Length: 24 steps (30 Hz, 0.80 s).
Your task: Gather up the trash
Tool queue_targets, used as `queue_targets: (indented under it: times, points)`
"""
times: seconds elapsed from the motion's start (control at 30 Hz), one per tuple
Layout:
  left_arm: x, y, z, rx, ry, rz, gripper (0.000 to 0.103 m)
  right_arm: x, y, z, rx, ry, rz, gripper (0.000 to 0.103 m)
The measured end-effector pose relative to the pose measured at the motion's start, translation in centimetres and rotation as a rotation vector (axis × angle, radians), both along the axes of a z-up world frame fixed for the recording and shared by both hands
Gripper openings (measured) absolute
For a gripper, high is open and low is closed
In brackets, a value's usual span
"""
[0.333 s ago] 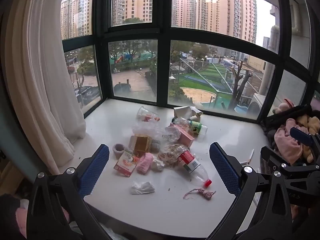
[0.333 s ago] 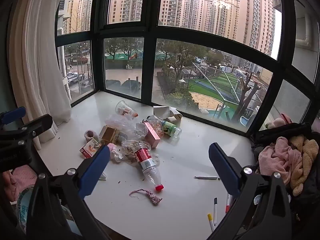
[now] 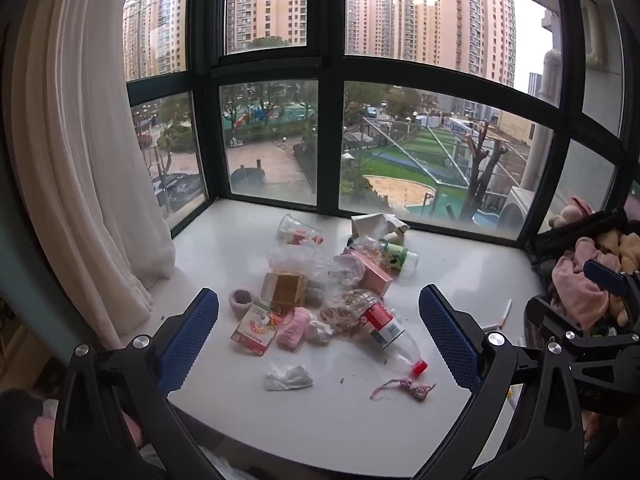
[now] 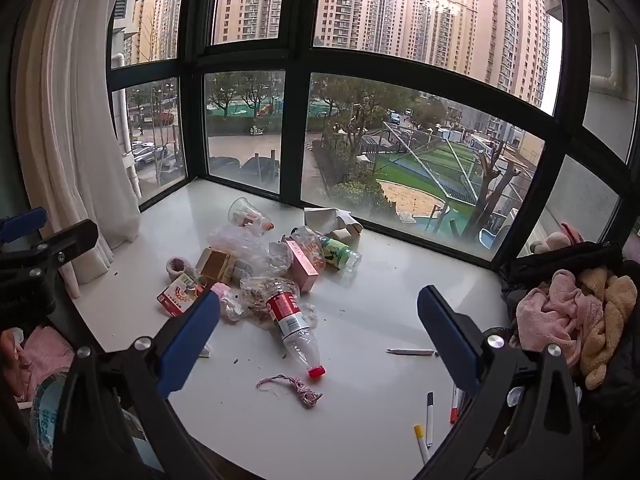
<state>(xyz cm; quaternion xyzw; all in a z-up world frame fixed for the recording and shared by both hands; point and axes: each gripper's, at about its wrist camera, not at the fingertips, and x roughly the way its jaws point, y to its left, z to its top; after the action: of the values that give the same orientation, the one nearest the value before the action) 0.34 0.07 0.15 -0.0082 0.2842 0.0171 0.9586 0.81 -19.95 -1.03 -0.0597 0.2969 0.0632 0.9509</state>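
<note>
A heap of trash lies on the white window ledge (image 3: 224, 248): a clear bottle with a red label and cap (image 3: 386, 330) (image 4: 294, 326), a pink box (image 3: 370, 270), a red-and-white carton (image 3: 254, 328), a crumpled tissue (image 3: 288, 376), a pink string (image 3: 404, 386) (image 4: 294, 388), plastic bags and a clear cup (image 3: 294, 230). My left gripper (image 3: 320, 340) is open and empty, hovering short of the heap. My right gripper (image 4: 318, 338) is open and empty, above the bottle and string.
White curtain (image 3: 80, 180) hangs at the left. A dark basket with pink and tan cloths (image 4: 572, 312) stands at the right. Several pens (image 4: 424, 428) lie near the ledge's front right. Dark window frames close the back.
Both views have shifted very slightly; the trash lies as before and both grippers stay open.
</note>
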Motion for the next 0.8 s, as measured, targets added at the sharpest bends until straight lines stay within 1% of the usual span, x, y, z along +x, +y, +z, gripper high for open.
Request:
queue_targets:
  times: [0.3,0.8]
  points:
    - [0.45,0.17,-0.01,-0.007,0.014,0.000,0.097,0.18,0.25,0.07,-0.001,0.004,-0.001,0.096]
    - [0.93,0.53,-0.33,0.005,0.028,0.011,0.097,0.74,0.60,-0.06,-0.019,0.017,0.010,0.096]
